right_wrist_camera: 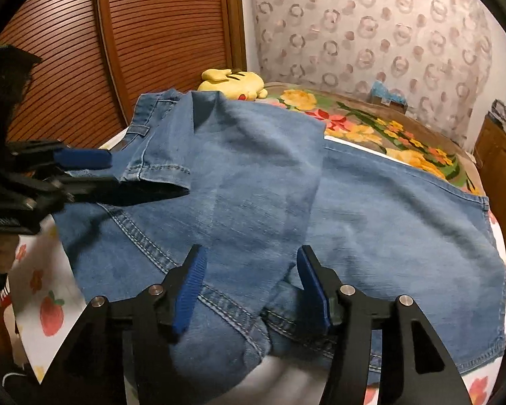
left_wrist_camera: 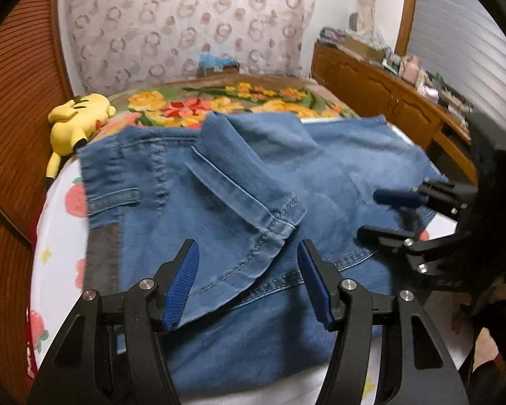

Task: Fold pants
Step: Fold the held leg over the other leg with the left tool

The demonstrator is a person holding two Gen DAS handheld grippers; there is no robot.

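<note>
Blue denim pants (left_wrist_camera: 246,182) lie folded on a bed with a white strawberry-print sheet (left_wrist_camera: 54,236); a leg end with its hem is laid over the rest. My left gripper (left_wrist_camera: 248,280) is open just above the hem's corner, holding nothing. My right gripper (right_wrist_camera: 251,287) is open over the near edge of the pants (right_wrist_camera: 286,185), empty. The right gripper also shows in the left wrist view (left_wrist_camera: 381,214), open over the pants' right side. The left gripper shows in the right wrist view (right_wrist_camera: 108,170), open at the hem.
A yellow plush toy (left_wrist_camera: 79,118) lies at the far left of the bed. A floral blanket (left_wrist_camera: 219,101) covers the far end. A wooden slatted door (right_wrist_camera: 84,50) stands left, a wooden dresser (left_wrist_camera: 388,94) with clutter right.
</note>
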